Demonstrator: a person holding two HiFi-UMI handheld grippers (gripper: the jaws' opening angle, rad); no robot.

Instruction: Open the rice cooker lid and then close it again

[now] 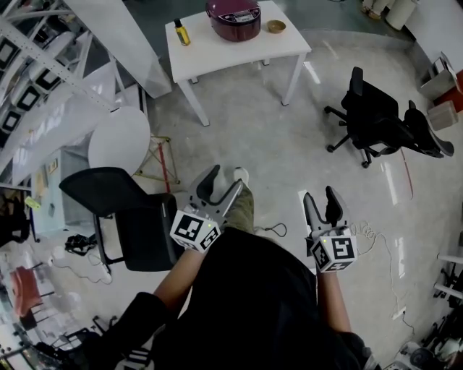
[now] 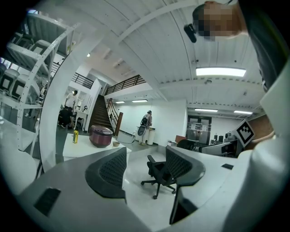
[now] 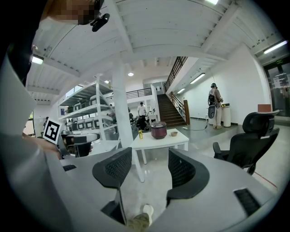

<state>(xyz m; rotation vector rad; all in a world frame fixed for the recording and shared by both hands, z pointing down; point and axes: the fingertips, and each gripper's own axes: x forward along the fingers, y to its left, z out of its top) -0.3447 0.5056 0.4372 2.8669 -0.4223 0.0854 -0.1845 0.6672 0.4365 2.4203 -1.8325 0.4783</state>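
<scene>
**A:** None of the task is done, by my reading. The white table [image 1: 217, 54] stands well apart from the person, across open floor.

**B:** And the rice cooker?

**A:** The rice cooker [image 1: 234, 18] sits on that table with its lid [image 1: 233, 10] down. From this far I cannot say whether it is latched.

**B:** The grippers?

**A:** Both are empty. The left gripper [image 1: 223, 181] has its jaws apart, with only a distant office chair [image 2: 158, 174] showing through the gap. The right gripper [image 1: 320, 201] is spread wide too, framing bare floor and the table beyond.

**B:** Anything small beside the cooker?

**A:** A yellow bottle [image 1: 181, 32] on one side and a small bowl [image 1: 275, 27] on the other, neither touching it.

**B:** So what is left?

**A:** Everything: crossing to the table, raising the lid, then shutting it again.
</scene>
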